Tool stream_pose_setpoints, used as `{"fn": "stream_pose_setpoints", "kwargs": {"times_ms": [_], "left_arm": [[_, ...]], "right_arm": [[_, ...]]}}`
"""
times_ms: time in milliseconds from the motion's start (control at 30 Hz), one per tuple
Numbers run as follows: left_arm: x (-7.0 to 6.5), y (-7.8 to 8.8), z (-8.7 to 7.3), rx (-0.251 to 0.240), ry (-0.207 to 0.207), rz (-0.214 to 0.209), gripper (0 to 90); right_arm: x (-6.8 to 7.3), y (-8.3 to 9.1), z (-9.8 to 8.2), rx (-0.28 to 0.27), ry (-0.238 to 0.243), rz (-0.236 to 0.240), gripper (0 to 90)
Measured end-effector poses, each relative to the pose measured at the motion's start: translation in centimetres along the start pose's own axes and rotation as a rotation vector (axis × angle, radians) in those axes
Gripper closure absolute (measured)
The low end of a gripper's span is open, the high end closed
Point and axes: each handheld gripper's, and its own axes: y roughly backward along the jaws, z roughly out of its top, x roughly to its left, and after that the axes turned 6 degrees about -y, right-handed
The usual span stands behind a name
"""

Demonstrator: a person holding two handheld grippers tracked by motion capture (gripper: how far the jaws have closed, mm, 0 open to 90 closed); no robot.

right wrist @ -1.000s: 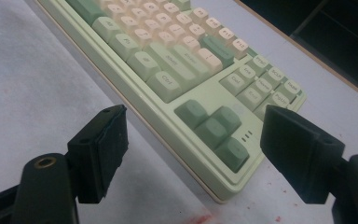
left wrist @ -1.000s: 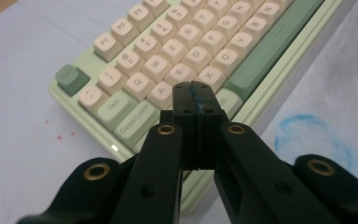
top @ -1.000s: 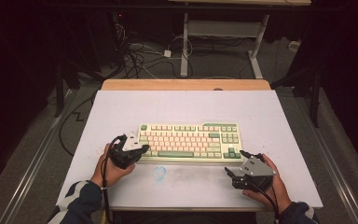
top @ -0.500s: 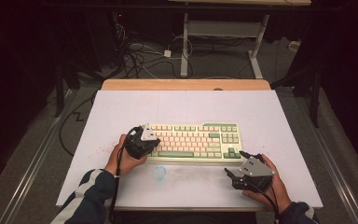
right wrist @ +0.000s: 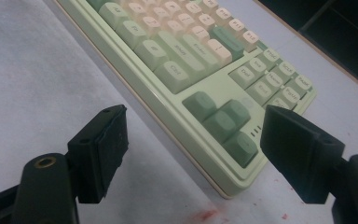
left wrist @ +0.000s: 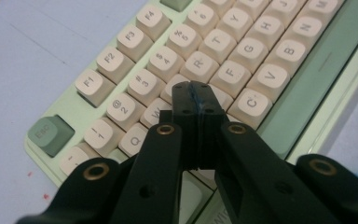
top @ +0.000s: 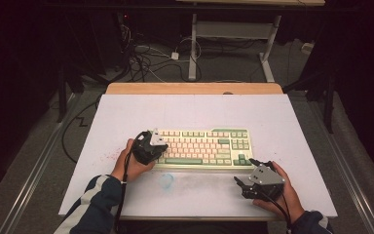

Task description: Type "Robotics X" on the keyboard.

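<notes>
You are pressing keys on the mechanical keyboard (top: 202, 147), judging by how your left hand-held gripper (top: 148, 146) is sitting over its left end with the jaws clenched together on nothing. In the left gripper view the joined tips (left wrist: 196, 100) are hovering over the letter rows, near the E and D keycaps; whether they are touching a key I cannot tell. Next you are likely needing a short, straight push down onto 1 keycap, keeping the tips from straddling 2 neighbours.

Your right hand-held gripper (top: 253, 183) is resting released, jaws wide, just off the keyboard's near right corner, by the arrow keys (right wrist: 226, 123).

The keyboard is lying flat on the white worktop (top: 126, 112): pale green case, cream letter keys, darker green Esc key (left wrist: 46, 134) and space bar (left wrist: 317, 65).
</notes>
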Motion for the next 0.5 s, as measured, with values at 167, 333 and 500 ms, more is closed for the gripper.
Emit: {"fn": "stream_pose_setpoints", "kwargs": {"times_ms": [167, 333, 500], "left_arm": [[-0.17, 0.19, 0.25, -0.01, -0.007, 0.004, 86.5], [-0.55, 0.65, 0.74, -0.026, -0.02, -0.007, 86.7], [-0.29, 0.79, 0.82, -0.034, -0.015, -0.002, 86.8]], "right_arm": [[-0.1, 0.03, 0.0, 0.0, -0.009, -0.007, 24.4], [-0.07, 0.01, 0.0, 0.002, -0.007, -0.006, 24.4], [-0.06, 0.0, -0.01, 0.003, -0.004, -0.006, 24.3]]}}
